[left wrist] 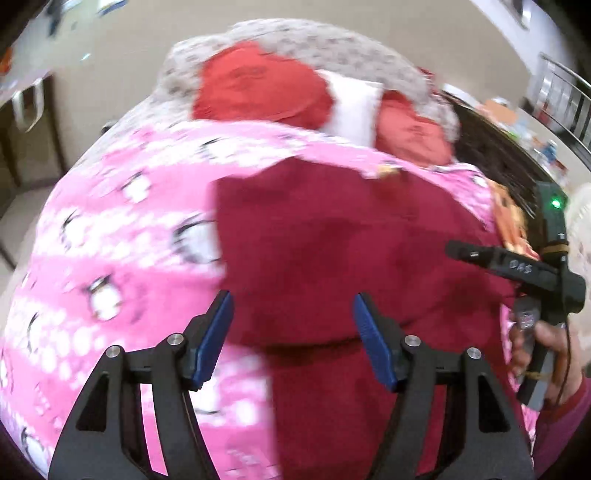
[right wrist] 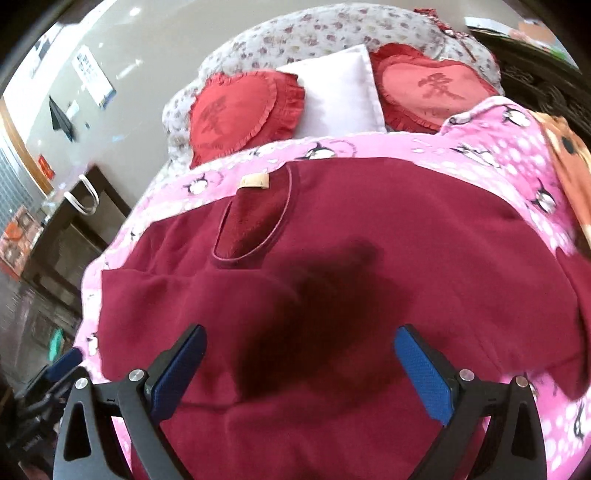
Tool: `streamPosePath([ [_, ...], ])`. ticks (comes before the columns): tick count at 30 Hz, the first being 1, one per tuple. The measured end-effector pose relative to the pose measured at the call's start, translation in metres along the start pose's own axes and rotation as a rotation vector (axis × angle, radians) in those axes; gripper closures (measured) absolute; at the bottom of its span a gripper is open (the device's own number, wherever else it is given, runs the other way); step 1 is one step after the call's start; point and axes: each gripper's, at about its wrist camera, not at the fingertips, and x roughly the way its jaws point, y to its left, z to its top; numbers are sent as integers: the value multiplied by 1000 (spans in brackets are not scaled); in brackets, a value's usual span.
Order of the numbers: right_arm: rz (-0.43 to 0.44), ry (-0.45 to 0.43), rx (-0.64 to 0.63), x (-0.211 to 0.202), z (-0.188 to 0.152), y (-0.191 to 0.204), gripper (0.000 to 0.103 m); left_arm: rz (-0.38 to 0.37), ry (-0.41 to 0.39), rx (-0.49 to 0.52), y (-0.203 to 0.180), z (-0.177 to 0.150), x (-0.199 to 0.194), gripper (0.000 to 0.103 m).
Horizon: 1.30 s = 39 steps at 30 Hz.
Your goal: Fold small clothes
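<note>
A dark red sweatshirt (right wrist: 369, 236) lies spread on a pink penguin-print blanket (right wrist: 509, 155), neck opening (right wrist: 255, 218) toward the pillows. It also shows in the left wrist view (left wrist: 332, 251), blurred. My left gripper (left wrist: 291, 328) is open and empty above the garment's left side. My right gripper (right wrist: 299, 365) is open and empty above the garment's middle, casting a shadow on it. The right gripper also shows at the right of the left wrist view (left wrist: 454, 249), held by a hand; its jaws cannot be read there.
Two red heart cushions (right wrist: 236, 110) (right wrist: 432, 88) and a white pillow (right wrist: 340, 99) lie at the bed's head on a flowered cover (right wrist: 295, 33). An orange cloth (right wrist: 572, 162) lies at the right edge. A dark cabinet (right wrist: 70, 236) stands left of the bed.
</note>
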Motion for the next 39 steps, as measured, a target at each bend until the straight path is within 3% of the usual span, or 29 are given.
streamPosePath([
  [6, -11, -7, 26, 11, -3, -6, 3, 54, 39, -105, 42, -12, 10, 36],
  [8, -30, 6, 13, 12, -4, -9, 11, 45, 38, -116, 43, -14, 11, 36],
  [12, 2, -82, 52, -13, 1, -25, 12, 57, 16, -69, 34, -16, 6, 36],
  [14, -32, -118, 47, -22, 4, -36, 12, 55, 19, -56, 30, -15, 8, 36],
  [18, -49, -99, 28, -16, 7, -50, 12, 37, 32, -74, 27, -13, 12, 36],
  [20, -44, -91, -8, -7, 7, -47, 17, 35, 37, -83, 27, -13, 14, 36],
  [22, -53, -80, -89, 5, 8, -40, 45, 34, 44, -89, 27, -13, 14, 36],
  [23, -67, -77, -121, 10, 8, -36, 48, 38, 43, -89, 27, -12, 14, 36],
  [27, -68, -117, -232, 1, 8, -22, 95, 65, 28, -88, 29, -8, 11, 36],
  [31, -100, -203, -330, -36, 17, -11, 97, 67, 5, -112, 29, 0, 10, 36],
  [34, -202, -276, -318, -57, 26, -19, 97, 53, -10, -113, 22, 6, 10, 36],
  [36, -235, -274, -256, -59, 32, -36, 97, 50, -16, -100, 13, 10, 14, 36],
  [39, -259, -182, -154, -32, 36, -66, 96, 53, -5, -72, -1, 17, 24, 36],
])
